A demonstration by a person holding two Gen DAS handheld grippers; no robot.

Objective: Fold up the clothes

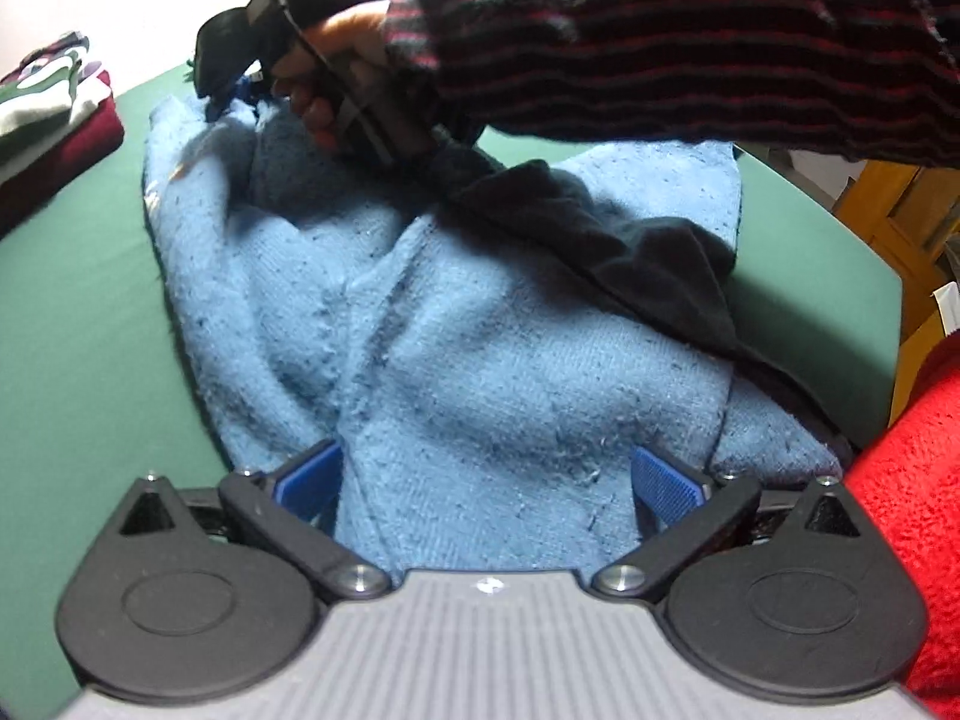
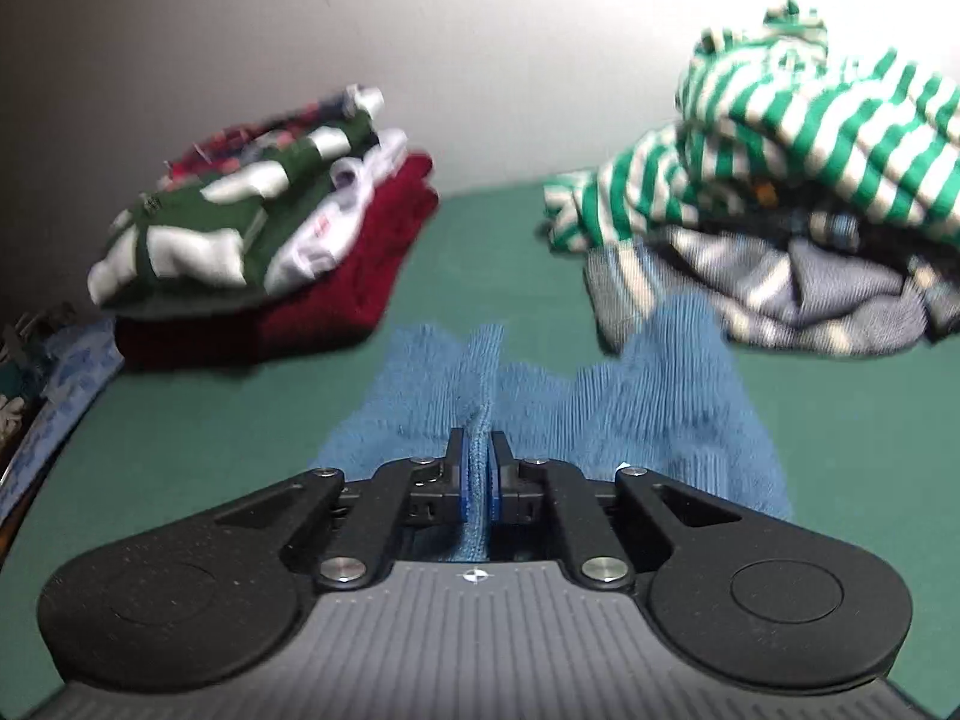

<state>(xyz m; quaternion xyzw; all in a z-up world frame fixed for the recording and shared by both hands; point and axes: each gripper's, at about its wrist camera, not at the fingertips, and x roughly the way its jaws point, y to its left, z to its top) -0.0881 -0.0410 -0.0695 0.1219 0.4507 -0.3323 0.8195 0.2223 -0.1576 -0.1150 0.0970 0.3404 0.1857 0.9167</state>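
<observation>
Right hand-held gripper (image 2: 478, 474) pinches blue sweater (image 2: 660, 396).

A flat green table surface (image 2: 492, 240) carries everything. A rumpled light-blue knitted garment (image 1: 456, 324) lies spread across its middle. A folded stack with a dark-red knit at the bottom (image 2: 360, 282) sits at one side, and a loose heap of green-and-white striped and grey clothes (image 2: 780, 192) sits at the other.
</observation>
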